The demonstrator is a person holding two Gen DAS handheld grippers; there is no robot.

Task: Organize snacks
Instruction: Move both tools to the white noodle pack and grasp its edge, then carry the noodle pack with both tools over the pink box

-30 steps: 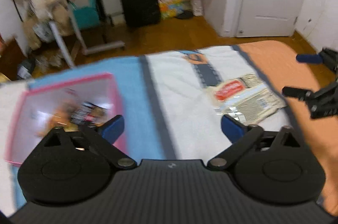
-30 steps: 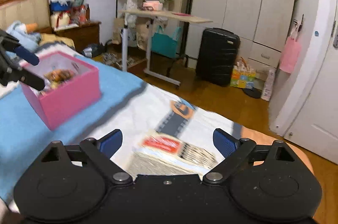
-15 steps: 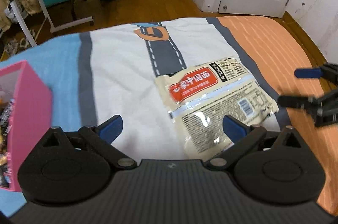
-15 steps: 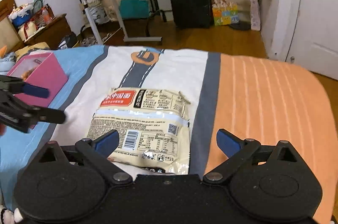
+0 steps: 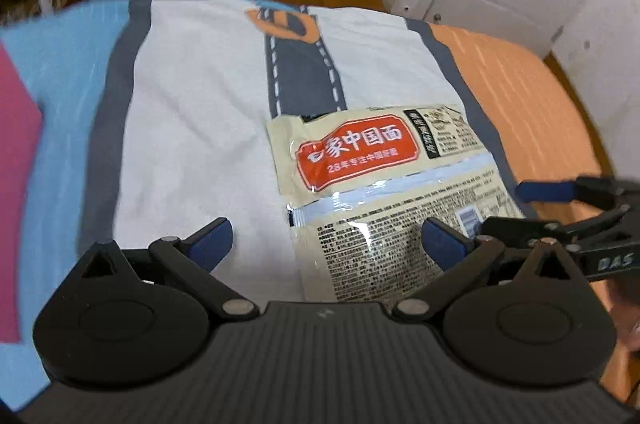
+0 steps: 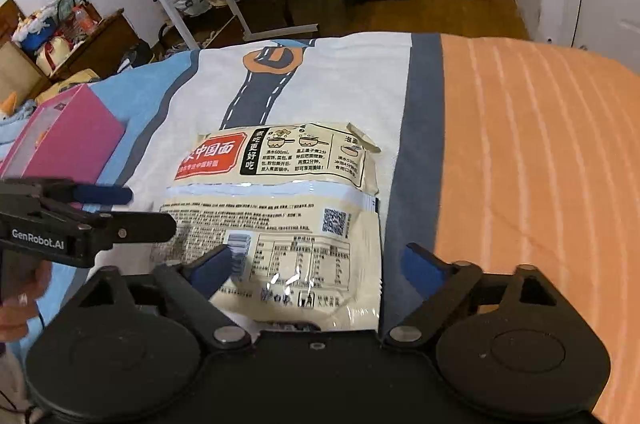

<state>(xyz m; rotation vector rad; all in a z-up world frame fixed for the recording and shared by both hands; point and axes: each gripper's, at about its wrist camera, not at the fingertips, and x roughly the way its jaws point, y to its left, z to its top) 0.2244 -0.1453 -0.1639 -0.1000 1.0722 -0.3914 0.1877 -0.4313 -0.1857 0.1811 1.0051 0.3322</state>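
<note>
The noodle pack (image 6: 280, 220) lies flat on the bedspread (image 6: 520, 143), not yet in the pink box (image 6: 68, 139) off to the left. Both the left gripper (image 5: 326, 238) and right gripper (image 6: 316, 264) hover over it, jaws wide and empty; the right's have just narrowed slightly. The pickup and boxing remain.

Pink box (image 5: 16, 191) cut by left edge, contents unseen, noodle packet (image 6: 280, 224) near end perhaps hidden under tool.
</note>
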